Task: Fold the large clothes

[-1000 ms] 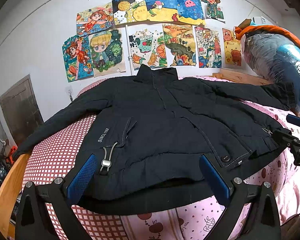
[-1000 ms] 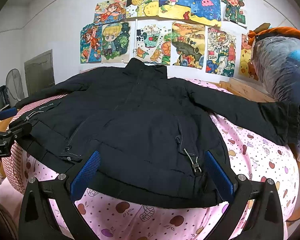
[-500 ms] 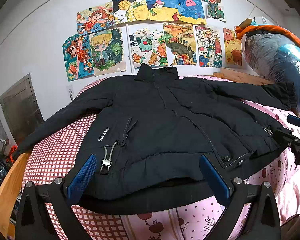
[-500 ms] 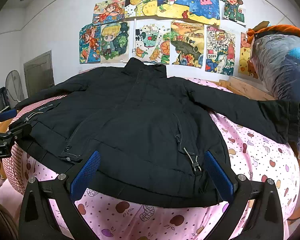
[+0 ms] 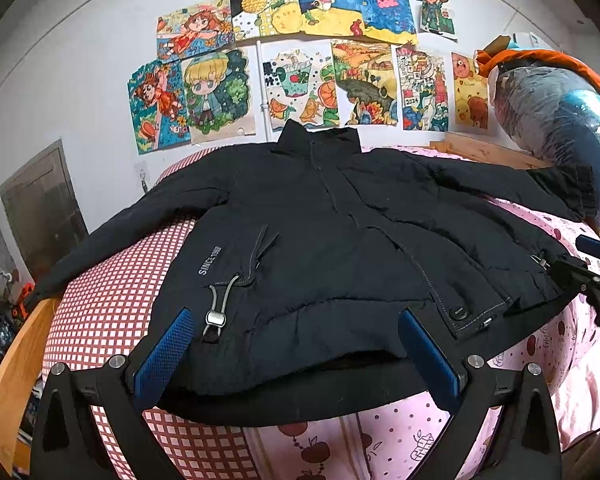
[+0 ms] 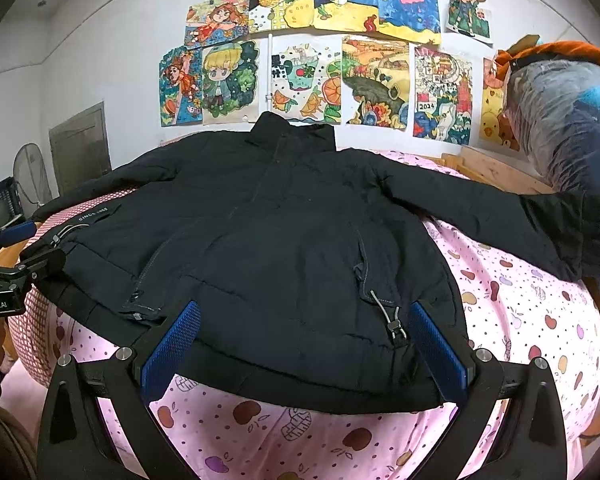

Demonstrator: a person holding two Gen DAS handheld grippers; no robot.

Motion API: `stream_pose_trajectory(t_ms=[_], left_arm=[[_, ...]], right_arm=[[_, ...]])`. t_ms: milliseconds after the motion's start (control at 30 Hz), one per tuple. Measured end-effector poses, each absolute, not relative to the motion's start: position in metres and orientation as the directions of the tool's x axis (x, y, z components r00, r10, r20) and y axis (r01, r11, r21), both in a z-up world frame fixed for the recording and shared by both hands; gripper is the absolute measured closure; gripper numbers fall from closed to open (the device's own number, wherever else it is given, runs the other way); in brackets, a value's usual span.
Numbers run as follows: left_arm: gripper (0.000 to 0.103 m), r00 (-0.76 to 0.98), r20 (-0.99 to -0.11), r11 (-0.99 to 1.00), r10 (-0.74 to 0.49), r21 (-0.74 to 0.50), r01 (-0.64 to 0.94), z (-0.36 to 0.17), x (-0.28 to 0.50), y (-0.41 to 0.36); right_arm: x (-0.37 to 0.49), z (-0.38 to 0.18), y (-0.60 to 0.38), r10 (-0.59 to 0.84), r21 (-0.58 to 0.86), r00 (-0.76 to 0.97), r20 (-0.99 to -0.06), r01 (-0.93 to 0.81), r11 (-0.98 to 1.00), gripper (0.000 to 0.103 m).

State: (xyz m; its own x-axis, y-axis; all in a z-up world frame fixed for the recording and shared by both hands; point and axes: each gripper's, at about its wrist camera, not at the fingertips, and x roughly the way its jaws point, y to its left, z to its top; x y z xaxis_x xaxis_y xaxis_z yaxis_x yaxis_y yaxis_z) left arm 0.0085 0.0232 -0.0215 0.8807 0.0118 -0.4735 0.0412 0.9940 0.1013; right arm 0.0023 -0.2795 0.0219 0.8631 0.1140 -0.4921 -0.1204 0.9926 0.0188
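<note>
A black padded jacket (image 5: 332, 240) (image 6: 284, 240) lies front-up on the bed, collar toward the wall and both sleeves stretched out sideways. My left gripper (image 5: 296, 340) stands open at the hem's left part, beside the drawcord toggle (image 5: 215, 318); its blue pads (image 5: 164, 354) straddle the hem edge without pinching it. My right gripper (image 6: 300, 340) is open too, at the hem's right part near the other toggle (image 6: 396, 326). Each gripper shows at the edge of the other's view: the right gripper (image 5: 592, 276) and the left gripper (image 6: 8, 276).
The bed carries a red-checked sheet (image 5: 112, 292) on the left and a pink patterned cover (image 6: 520, 320) on the right. A plastic-wrapped bundle (image 5: 556, 120) sits at the right end on the wooden frame (image 5: 12, 364). Drawings cover the wall (image 5: 80, 60). A fan (image 6: 32, 176) stands at far left.
Both grippers have eased slightly closer to the hem; the jacket lies as before and both stay open.
</note>
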Motion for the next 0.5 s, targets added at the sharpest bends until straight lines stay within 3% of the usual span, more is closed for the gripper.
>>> stream_pose_trajectory(t_ms=[400, 500], left_arm=[[0.000, 0.868, -0.495, 0.996, 0.038, 0.091, 0.008, 0.001, 0.024, 0.027], [0.000, 0.842, -0.540, 0.995, 0.007, 0.091, 0.051, 0.011, 0.037, 0.025]], right_arm=[[0.020, 0.034, -0.321, 0.074, 0.161, 0.873, -0.482, 0.006, 0.987, 0.001], [0.031, 0.041, -0.348, 0.027, 0.217, 0.886, -0.464, 0.083, 0.973, 0.001]])
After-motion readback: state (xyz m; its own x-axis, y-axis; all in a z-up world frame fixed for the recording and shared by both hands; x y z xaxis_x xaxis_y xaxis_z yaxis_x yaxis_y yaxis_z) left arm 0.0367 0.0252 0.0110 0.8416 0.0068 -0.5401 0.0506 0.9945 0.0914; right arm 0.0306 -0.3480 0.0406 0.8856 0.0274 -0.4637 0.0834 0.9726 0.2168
